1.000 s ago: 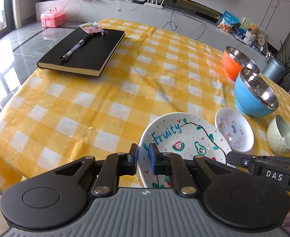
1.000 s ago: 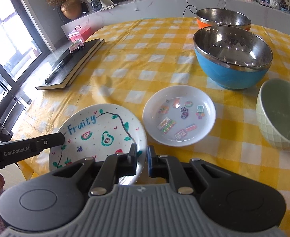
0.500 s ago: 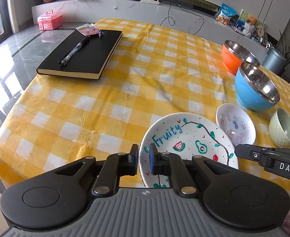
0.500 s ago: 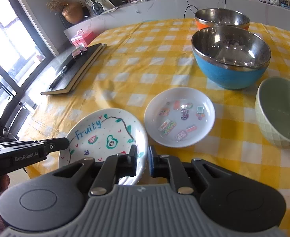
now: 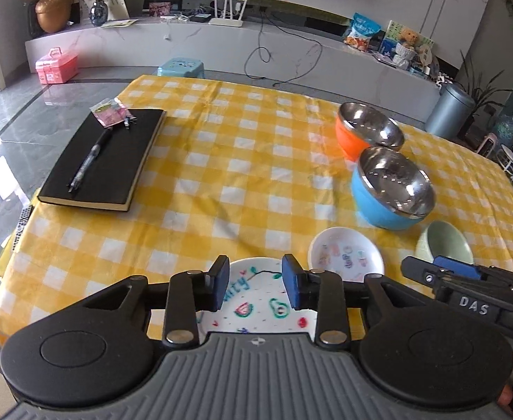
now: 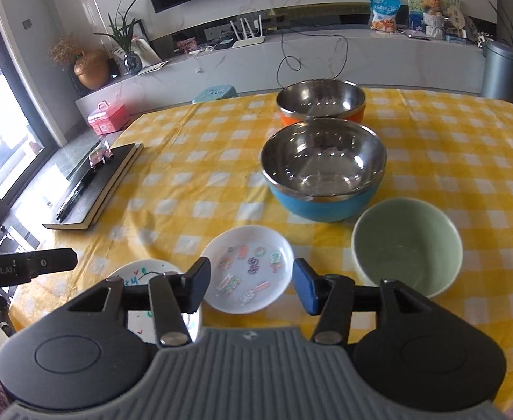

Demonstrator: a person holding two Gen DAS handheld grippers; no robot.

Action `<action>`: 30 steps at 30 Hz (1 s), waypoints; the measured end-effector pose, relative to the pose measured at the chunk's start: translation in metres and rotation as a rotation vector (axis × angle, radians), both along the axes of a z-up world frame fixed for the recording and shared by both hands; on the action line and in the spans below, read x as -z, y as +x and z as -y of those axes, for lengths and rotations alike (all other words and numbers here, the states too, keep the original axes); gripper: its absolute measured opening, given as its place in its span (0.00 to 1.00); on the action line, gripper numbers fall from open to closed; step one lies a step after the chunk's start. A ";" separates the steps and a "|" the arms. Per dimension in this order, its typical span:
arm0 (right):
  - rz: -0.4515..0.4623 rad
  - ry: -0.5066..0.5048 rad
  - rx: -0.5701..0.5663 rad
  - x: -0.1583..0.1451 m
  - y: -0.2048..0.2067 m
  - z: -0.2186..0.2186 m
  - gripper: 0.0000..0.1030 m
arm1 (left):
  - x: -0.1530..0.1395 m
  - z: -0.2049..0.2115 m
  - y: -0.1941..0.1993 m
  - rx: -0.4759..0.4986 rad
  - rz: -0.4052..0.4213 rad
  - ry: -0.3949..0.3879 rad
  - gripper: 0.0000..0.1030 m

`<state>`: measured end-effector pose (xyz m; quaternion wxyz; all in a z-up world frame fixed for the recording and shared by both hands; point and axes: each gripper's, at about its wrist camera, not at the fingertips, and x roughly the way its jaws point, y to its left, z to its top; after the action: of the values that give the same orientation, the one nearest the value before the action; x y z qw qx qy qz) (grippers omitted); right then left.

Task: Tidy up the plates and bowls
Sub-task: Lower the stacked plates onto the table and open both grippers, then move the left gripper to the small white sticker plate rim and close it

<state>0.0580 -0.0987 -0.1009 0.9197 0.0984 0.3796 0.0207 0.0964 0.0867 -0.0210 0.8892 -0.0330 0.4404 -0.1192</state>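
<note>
Both the left tongs (image 5: 255,287) and right tongs (image 6: 251,285) just popped open and lifted with nothing between them, so the white "Fruity" painted plate (image 5: 256,309) sits ungrabbed on the yellow-checked tabletop (image 5: 221,182) beside the small white sticker-dotted saucer (image 6: 247,269).

Left gripper (image 5: 255,287) held above Fruity plate (image 5: 259,309), jaws just opened, nothing gripped, small plate (image 5: 345,257), blue bowl (image 5: 392,189), notebook (image 5: 104,161) laid on checked tablecloth (image 5: 242,175)
</note>
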 end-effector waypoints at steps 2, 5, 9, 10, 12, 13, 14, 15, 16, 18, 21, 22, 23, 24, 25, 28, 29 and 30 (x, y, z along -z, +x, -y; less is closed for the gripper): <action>0.013 -0.026 0.042 -0.003 -0.005 0.007 0.60 | -0.005 0.014 0.002 0.030 0.002 0.007 0.41; 0.036 -0.056 0.118 -0.005 -0.011 0.015 0.76 | -0.006 0.036 0.005 0.076 0.014 0.054 0.47; 0.006 0.003 0.122 0.001 -0.009 0.024 0.76 | -0.001 0.058 0.014 0.134 0.006 0.102 0.53; 0.002 0.035 0.130 0.004 -0.009 0.027 0.76 | 0.001 0.062 0.017 0.145 0.004 0.115 0.54; -0.022 0.104 0.135 0.009 -0.007 0.031 0.76 | 0.005 0.068 0.023 0.153 -0.005 0.141 0.55; -0.037 0.128 0.136 0.012 -0.006 0.032 0.75 | 0.008 0.070 0.025 0.153 -0.012 0.149 0.55; -0.049 0.146 0.138 0.014 -0.005 0.032 0.73 | 0.010 0.071 0.028 0.151 -0.018 0.151 0.55; -0.056 0.160 0.139 0.016 -0.004 0.033 0.72 | 0.013 0.072 0.030 0.149 -0.027 0.152 0.55; -0.064 0.176 0.144 0.019 -0.003 0.034 0.72 | 0.016 0.073 0.033 0.148 -0.035 0.152 0.55; -0.077 0.202 0.167 0.023 0.000 0.038 0.72 | 0.022 0.075 0.038 0.147 -0.049 0.146 0.55; -0.102 0.241 0.203 0.029 0.007 0.046 0.61 | 0.032 0.077 0.047 0.131 -0.074 0.115 0.55; -0.113 0.247 0.211 0.032 0.010 0.048 0.57 | 0.036 0.076 0.050 0.126 -0.082 0.104 0.55; -0.125 0.252 0.214 0.035 0.013 0.048 0.55 | 0.040 0.076 0.053 0.121 -0.089 0.093 0.55; -0.132 0.250 0.217 0.037 0.016 0.048 0.54 | 0.044 0.076 0.056 0.115 -0.095 0.084 0.55; -0.134 0.245 0.217 0.039 0.017 0.047 0.51 | 0.047 0.076 0.059 0.112 -0.099 0.079 0.55; -0.140 0.261 0.204 0.045 0.023 0.045 0.43 | 0.058 0.076 0.066 0.105 -0.114 0.057 0.55; -0.141 0.270 0.198 0.046 0.025 0.044 0.40 | 0.061 0.075 0.067 0.106 -0.117 0.051 0.55; -0.141 0.278 0.190 0.048 0.028 0.043 0.38 | 0.064 0.075 0.068 0.106 -0.121 0.048 0.55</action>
<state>0.0863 -0.1413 -0.1486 0.8661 0.2611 0.4257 -0.0207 0.1646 0.0119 -0.0845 0.8539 0.0046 0.4973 -0.1535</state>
